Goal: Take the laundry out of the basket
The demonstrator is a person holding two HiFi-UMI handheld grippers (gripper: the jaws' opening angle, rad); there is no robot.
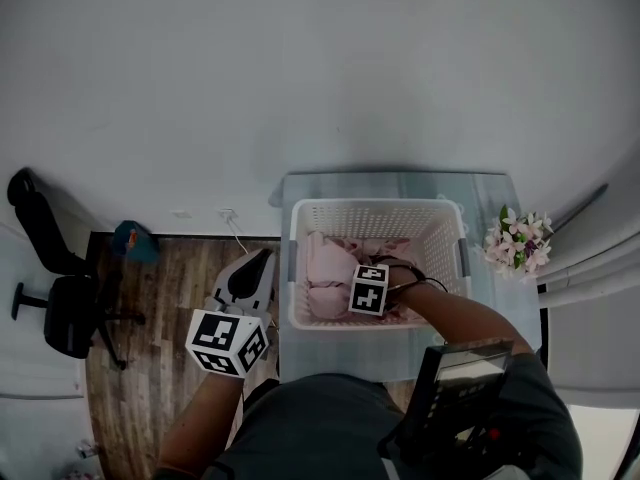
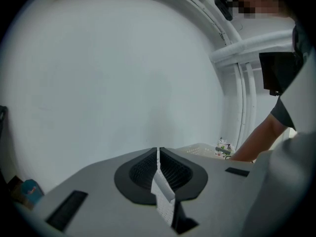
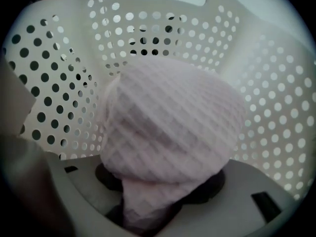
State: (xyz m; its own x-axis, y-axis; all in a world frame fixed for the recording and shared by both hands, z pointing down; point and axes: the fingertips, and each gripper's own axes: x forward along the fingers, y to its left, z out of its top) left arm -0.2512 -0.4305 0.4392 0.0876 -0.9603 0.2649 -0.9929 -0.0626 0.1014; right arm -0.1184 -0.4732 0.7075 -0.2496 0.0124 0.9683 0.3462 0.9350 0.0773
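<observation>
A white perforated laundry basket (image 1: 375,206) stands on a pale table, with pink laundry (image 1: 325,268) heaped in its left half. My right gripper (image 1: 372,303) points steeply down inside the basket, its marker cube hiding the jaws in the head view. In the right gripper view the jaws of my right gripper (image 3: 148,209) pinch a bunched fold of pink waffle-weave cloth (image 3: 168,127), which bulges above them against the basket wall (image 3: 276,98). My left gripper (image 1: 262,260) hangs outside the basket's left side, over the floor. Its jaws (image 2: 158,154) are together and hold nothing.
A bunch of pink and white flowers (image 1: 520,240) sits just right of the basket. Left of the table there is wooden floor (image 1: 170,278), a black office chair (image 1: 60,303) and a small blue object (image 1: 130,240). A plain white wall lies beyond.
</observation>
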